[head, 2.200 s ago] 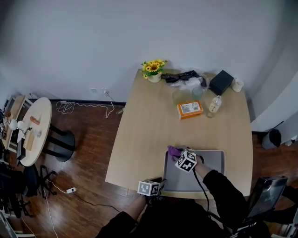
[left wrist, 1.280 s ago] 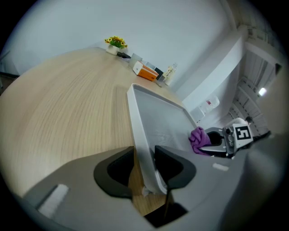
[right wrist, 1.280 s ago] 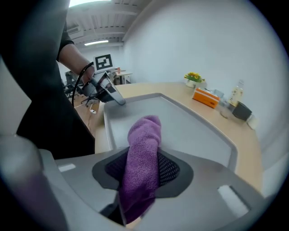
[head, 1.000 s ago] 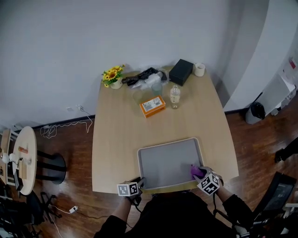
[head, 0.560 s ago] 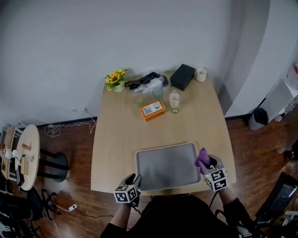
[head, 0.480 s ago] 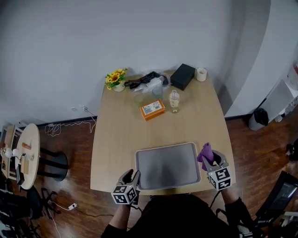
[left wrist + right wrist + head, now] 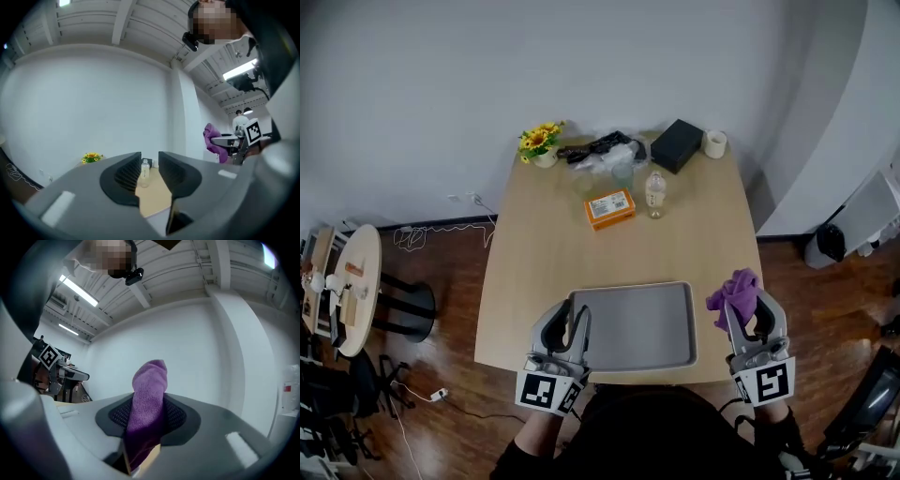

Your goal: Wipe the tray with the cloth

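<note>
Cloth (image 7: 734, 290) lifted off tray (image 7: 633, 325), clamped in right tongs (image 7: 751, 311); left tongs (image 7: 565, 319) ajar, empty, closing

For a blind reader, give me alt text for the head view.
Seen from above, the right gripper holds a purple cloth to the right of a bare grey tray at the near edge of a wooden table. The left gripper, by the tray's left edge, has just been closing its jaws with nothing between them.

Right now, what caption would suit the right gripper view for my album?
The right gripper, shut on a purple cloth that sticks up between its jaws, before a white wall.
</note>
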A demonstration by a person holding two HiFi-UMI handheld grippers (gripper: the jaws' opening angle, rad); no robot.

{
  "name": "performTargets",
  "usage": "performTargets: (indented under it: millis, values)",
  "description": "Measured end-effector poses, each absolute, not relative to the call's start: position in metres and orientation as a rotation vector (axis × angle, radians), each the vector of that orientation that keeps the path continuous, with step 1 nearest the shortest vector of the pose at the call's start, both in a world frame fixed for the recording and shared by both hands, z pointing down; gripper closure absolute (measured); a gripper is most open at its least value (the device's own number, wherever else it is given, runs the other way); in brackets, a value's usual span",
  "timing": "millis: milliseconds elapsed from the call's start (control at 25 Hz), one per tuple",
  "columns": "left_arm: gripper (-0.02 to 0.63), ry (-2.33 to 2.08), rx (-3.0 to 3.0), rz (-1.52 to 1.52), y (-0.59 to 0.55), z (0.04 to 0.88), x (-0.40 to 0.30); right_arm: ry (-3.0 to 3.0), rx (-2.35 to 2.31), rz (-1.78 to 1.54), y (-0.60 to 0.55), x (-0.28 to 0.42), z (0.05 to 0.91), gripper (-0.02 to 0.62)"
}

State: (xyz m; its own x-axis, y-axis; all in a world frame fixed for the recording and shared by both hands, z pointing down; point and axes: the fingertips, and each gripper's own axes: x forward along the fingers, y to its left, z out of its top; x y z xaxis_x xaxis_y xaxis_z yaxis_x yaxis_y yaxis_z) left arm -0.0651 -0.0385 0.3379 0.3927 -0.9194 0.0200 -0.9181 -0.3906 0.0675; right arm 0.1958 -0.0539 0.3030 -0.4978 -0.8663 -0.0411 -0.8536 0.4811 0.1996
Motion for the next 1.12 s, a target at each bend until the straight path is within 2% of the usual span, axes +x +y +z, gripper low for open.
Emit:
performTargets:
  millis: [120, 360, 480, 760, 840, 960, 1120]
  values:
    - [0.511, -1.69, 2.519, -0.006, -0.037, 0.351, -0.059, -2.598, 1.536, -0.237, -0.063, 0.209, 0.337, 0.453]
    - [0.514, -1.737, 2.441, 0.009, -0.03, 0.36, -0.058, -2.295, 1.573, 0.137, -0.096, 0.274, 0.51, 0.453]
    - [0.514, -1.767, 2.419, 0.025, -0.027, 0.36, -0.063, -2.194, 1.561, 0.248, -0.097, 0.294, 0.56, 0.453]
    - [0.517, -1.812, 2.363, 0.032, -0.022, 0.364, -0.065, -2.101, 1.318, 0.408, -0.087, 0.281, 0.656, 0.446]
    - [0.52, -1.812, 2.359, 0.03, -0.024, 0.363, -0.062, -2.066, 1.215, 0.496, -0.078, 0.274, 0.688, 0.421]
    - [0.522, -1.795, 2.369, 0.028, -0.027, 0.362, -0.056, -2.073, 1.198, 0.528, -0.076, 0.271, 0.691, 0.375]
    - [0.522, -1.749, 2.403, 0.023, -0.029, 0.363, -0.056, -2.182, 1.362, 0.428, -0.086, 0.27, 0.611, 0.359]
